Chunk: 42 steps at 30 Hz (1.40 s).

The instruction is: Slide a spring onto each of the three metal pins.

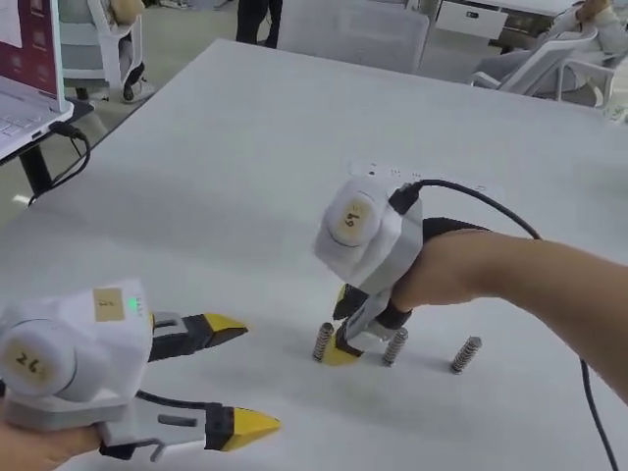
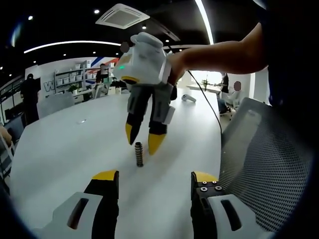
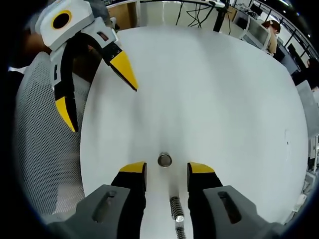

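Yellow-tipped left gripper (image 1: 238,375): near left, above the table (image 1: 245,177), jaws wide apart, empty.
Right gripper (image 2: 143,139): centre, pointing down, jaws parted, clamping nothing.
Springs: left spring (image 1: 323,341) and middle spring (image 1: 395,345) stand either side of the right tips; right spring (image 1: 466,354) stands apart, farther right.
Round end (image 3: 164,160): between the right jaws; pin or spring top, cannot tell.
Handling: likely light, springy, quick to topple or roll; pinch gently across mid-coil, leaving the bore clear; a hard squeeze would likely buckle it.
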Motion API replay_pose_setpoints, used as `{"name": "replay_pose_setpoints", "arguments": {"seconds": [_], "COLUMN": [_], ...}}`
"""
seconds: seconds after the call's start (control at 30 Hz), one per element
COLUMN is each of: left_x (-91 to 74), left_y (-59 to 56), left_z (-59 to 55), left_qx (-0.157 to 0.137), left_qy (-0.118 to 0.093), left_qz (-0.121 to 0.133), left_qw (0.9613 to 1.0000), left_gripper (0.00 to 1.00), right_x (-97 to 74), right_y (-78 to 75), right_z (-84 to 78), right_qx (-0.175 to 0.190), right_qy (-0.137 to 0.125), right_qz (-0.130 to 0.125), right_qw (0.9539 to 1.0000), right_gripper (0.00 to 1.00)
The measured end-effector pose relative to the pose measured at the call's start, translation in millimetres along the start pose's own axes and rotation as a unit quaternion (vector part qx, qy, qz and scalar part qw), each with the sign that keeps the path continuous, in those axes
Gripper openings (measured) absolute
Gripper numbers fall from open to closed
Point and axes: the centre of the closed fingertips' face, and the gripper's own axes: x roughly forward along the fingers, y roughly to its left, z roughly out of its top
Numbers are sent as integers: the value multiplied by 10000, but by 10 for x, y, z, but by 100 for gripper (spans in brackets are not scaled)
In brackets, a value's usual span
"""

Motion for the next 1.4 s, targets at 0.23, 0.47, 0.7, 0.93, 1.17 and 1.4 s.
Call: {"name": "replay_pose_setpoints", "arguments": {"seconds": [0.23, 0.47, 0.7, 0.93, 1.17, 1.4], "left_x": [19, 9, -2, -9, 2, 52], "left_y": [-37, -56, -47, -38, -28, -17], "left_z": [35, 69, 115, 145, 184, 232], "left_qx": [37, 58, 86, 96, 108, 125], "left_qy": [19, 16, 4, -4, -6, -1], "left_qz": [-37, -46, -38, -24, -19, -30], "left_qw": [10000, 10000, 10000, 10000, 9999, 9999], "left_gripper": [54, 54, 54, 54, 54, 54], "right_x": [-141, -313, -464, -678, -862, -1026], "right_y": [5, -12, -55, -113, -160, -212], "right_z": [4, 16, -12, -25, -173, -315], "right_qx": [130, 328, 506, 774, 987, 1299], "right_qy": [-272, -610, -866, -1314, -1563, -1879], "right_qz": [-159, -332, -513, -736, -969, -1146], "right_qw": [9994, 9970, 9936, 9856, 9780, 9668], "right_gripper": [33, 35, 37, 38, 39, 40]}}
